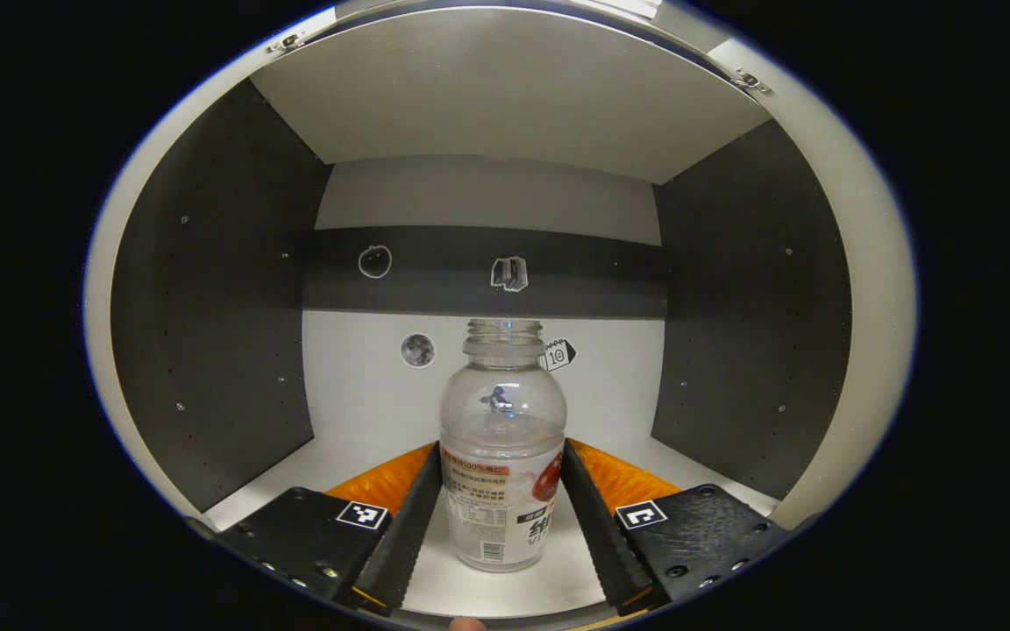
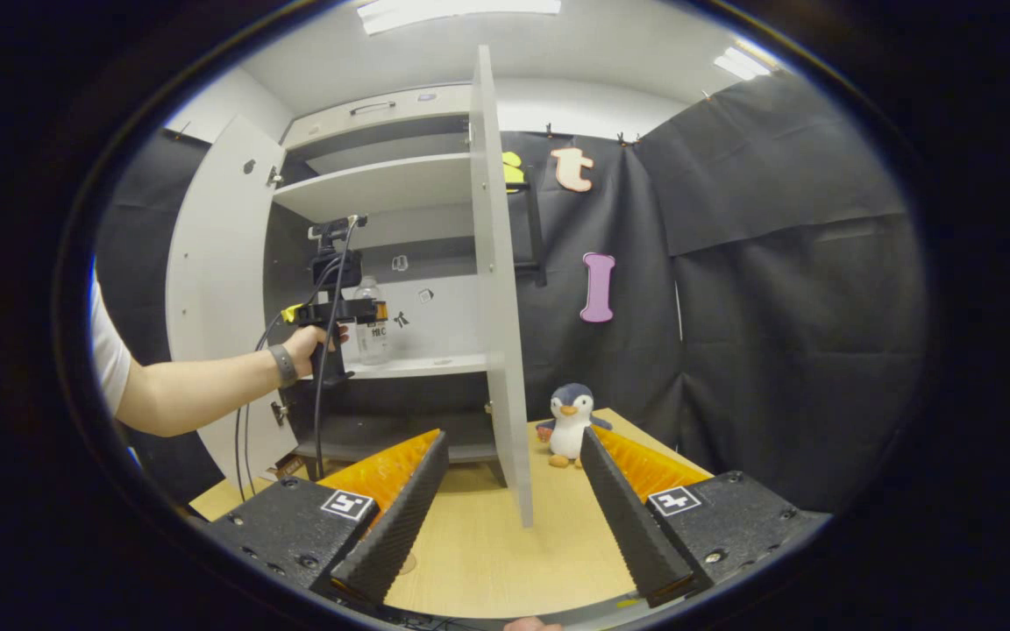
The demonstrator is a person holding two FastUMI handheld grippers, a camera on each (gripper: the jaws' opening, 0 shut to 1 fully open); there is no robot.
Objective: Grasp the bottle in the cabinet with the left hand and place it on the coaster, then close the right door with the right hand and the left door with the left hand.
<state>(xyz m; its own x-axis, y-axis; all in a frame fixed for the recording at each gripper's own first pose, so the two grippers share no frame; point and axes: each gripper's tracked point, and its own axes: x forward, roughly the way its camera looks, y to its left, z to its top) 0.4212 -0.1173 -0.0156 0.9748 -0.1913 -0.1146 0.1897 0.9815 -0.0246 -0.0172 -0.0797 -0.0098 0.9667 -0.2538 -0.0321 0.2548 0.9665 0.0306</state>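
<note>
A clear bottle [image 1: 503, 456] with a printed label and no cap stands upright on the white cabinet shelf [image 1: 505, 592]. My left gripper [image 1: 501, 451] reaches into the cabinet, and both black fingers touch the bottle's sides, shut on it. The right gripper view shows, farther off, the same bottle [image 2: 371, 329] on the shelf, with a hand holding the left gripper [image 2: 340, 311] at it. Both white cabinet doors stand open: the left door [image 2: 220, 298] swung wide, the right door [image 2: 498, 289] edge-on toward me. My right gripper [image 2: 514, 438] hangs open over the wooden table [image 2: 505, 543], with nothing between its fingers.
Dark side walls [image 1: 207, 298] and a white shelf above [image 1: 505, 96] close in the bottle's compartment. A toy penguin [image 2: 568, 425] stands on the table just right of the open right door. Black cloth hangs behind and to the right.
</note>
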